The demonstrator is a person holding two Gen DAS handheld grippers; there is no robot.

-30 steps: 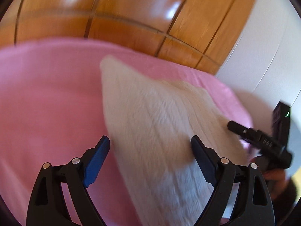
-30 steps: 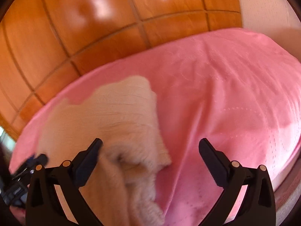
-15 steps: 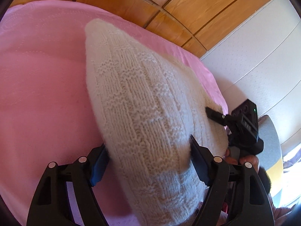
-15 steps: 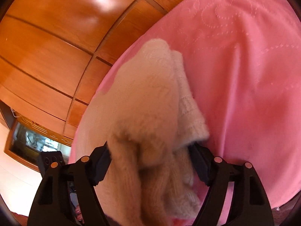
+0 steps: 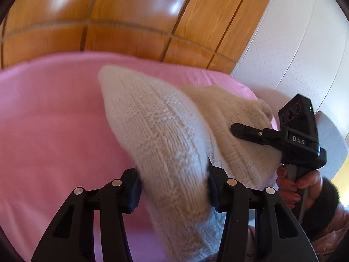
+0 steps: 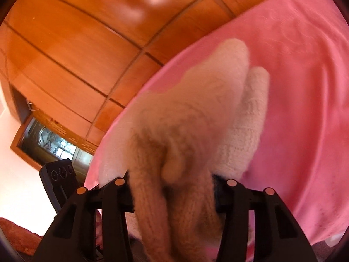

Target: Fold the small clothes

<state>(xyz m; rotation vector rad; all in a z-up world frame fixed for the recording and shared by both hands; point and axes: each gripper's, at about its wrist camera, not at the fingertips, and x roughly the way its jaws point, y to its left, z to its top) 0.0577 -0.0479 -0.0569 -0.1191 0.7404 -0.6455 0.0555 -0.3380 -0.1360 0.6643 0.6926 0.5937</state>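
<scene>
Left wrist view
- Left gripper: our fingers were clenched on a bunched fold of the knitted garment, the wool filling the gap between them.
- Knitted garment: we saw a cream, ribbed knit rising from our fingers into a pointed corner, lifted over the pink bedspread; whether its far part touched the bed we could not tell.
- Right gripper: it came in from the right, held by our right hand, one black finger lying against the garment's right side; its grip was not readable from this side.
- Background: wooden panelling ran behind the bed, and a white panelled wall stood to the right.

Right wrist view
- Right gripper: our fingers were clamped on a thick, fuzzy roll of the knitted garment.
- Knitted garment: it stretched away from our fingers in two rounded lobes above the pink bedspread; the picture was blurred.
- Left gripper: only its black camera block showed at lower left, just beside the garment's edge.
- Background: wooden panelling filled the upper left, with a dark framed opening below it.
</scene>
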